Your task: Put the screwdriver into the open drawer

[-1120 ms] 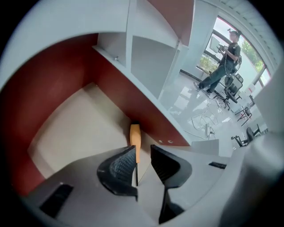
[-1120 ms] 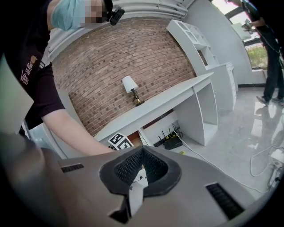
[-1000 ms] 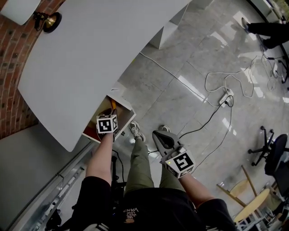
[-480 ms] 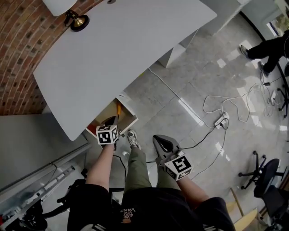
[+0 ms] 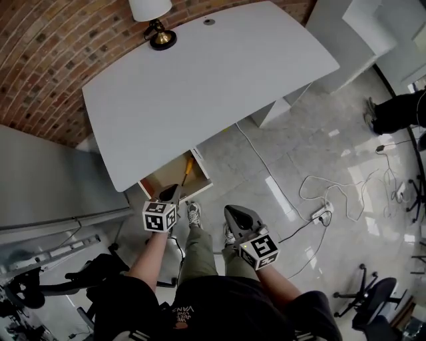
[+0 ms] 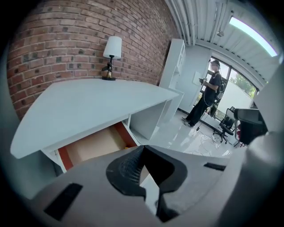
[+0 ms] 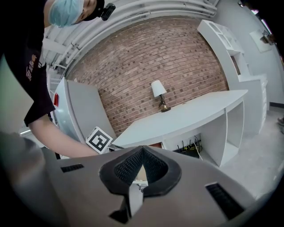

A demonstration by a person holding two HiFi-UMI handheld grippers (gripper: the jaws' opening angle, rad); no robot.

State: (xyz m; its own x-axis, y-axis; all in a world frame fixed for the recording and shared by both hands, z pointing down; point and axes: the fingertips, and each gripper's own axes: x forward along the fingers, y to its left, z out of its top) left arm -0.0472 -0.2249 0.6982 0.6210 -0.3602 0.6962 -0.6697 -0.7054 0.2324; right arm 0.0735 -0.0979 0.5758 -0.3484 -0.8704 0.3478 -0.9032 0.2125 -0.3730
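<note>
The screwdriver (image 5: 188, 169) lies inside the open drawer (image 5: 160, 181) under the bench (image 5: 213, 80). Both pairs of jaws are together and empty — the left gripper (image 5: 171, 192) at the drawer's front edge, the right gripper (image 5: 231, 213) over the floor (image 5: 279, 166)

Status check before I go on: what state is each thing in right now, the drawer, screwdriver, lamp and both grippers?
drawer: open, pulled out from under the desk.
screwdriver: lying inside the drawer, not gripped.
left gripper: shut, empty, at the drawer's front edge.
right gripper: shut, empty, clear of the drawer.
lamp: upright at the desk's back edge; lit or not, cannot tell.
</note>
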